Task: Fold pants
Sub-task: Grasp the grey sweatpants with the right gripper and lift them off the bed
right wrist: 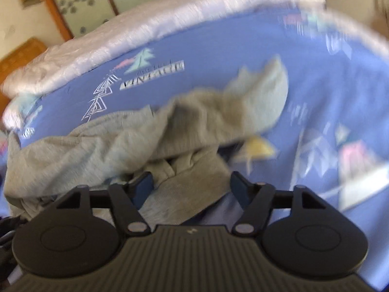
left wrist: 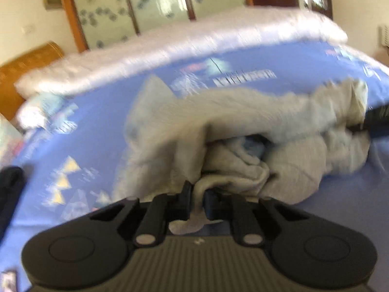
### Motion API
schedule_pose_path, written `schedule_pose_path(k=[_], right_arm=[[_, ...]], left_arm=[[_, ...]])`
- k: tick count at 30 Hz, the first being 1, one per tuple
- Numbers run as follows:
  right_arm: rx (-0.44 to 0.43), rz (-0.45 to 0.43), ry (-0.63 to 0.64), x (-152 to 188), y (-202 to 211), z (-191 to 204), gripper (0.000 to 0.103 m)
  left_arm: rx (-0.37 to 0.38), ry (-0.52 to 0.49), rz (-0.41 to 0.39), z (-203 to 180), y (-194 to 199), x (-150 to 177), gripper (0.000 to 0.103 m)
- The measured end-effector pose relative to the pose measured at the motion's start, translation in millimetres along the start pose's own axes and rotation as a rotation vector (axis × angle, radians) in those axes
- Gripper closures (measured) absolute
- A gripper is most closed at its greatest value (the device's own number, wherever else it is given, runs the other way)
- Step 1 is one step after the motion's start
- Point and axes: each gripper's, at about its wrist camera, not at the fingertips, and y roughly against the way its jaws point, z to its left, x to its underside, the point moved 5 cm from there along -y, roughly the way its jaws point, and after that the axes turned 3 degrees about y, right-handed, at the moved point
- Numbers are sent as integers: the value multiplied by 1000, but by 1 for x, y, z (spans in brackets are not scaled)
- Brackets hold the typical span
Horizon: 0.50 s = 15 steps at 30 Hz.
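Grey pants (left wrist: 243, 131) are bunched in a loose heap on the blue printed bedsheet (left wrist: 73, 146), partly lifted, folds hanging over each other. Both views are motion-blurred.

Left gripper (left wrist: 197, 199): fingers closed tight on a fold of the pants; a strip of grey cloth is pinched between the two pads and hangs down below them toward the camera. The bulk of the heap sits just ahead of and to the right of the fingers.

Right gripper (right wrist: 192, 186): fingers spread wide. A flap of the pants (right wrist: 136, 141) lies in the gap, touching the left finger (right wrist: 143, 185); the right finger (right wrist: 239, 186) is clear of the cloth with the bedsheet (right wrist: 218, 56) behind it. The rest of the heap spreads forward and to the left.

Beyond the pants, a white quilt (left wrist: 170, 46) runs along the far edge of the bed, with a wooden headboard (left wrist: 26, 60) at left and a wardrobe with floral panels (left wrist: 155, 2) behind.
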Motion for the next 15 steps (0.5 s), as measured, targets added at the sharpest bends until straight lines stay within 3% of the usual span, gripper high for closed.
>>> schedule_pose_path(k=[1,4,7,11,13,14,15], right_arm=[[-45,16,-37,1,-6,3,70],[-76,44,-38,1,-6,32,86],[-251,80,-14,7,27,76,90],[-595,228,-12,53,92,141,92],[-748,310,76,88,124,178,90],[-812,340,158,108,139,197,88],[-834,344,216,120,148,207,88]], left_arm=[[-4,1,-17,7,8,-6,93],[-12,30,-68,33,39,-27,93],[-57,91,-140,68,63,-53,94],[-89,227,-171,118,86,-74,87],[-104,255,-139,135,89,-68,70],[-124,260,-123,140,91,-60,68],[-140,262,-104,145,92,-48,58]])
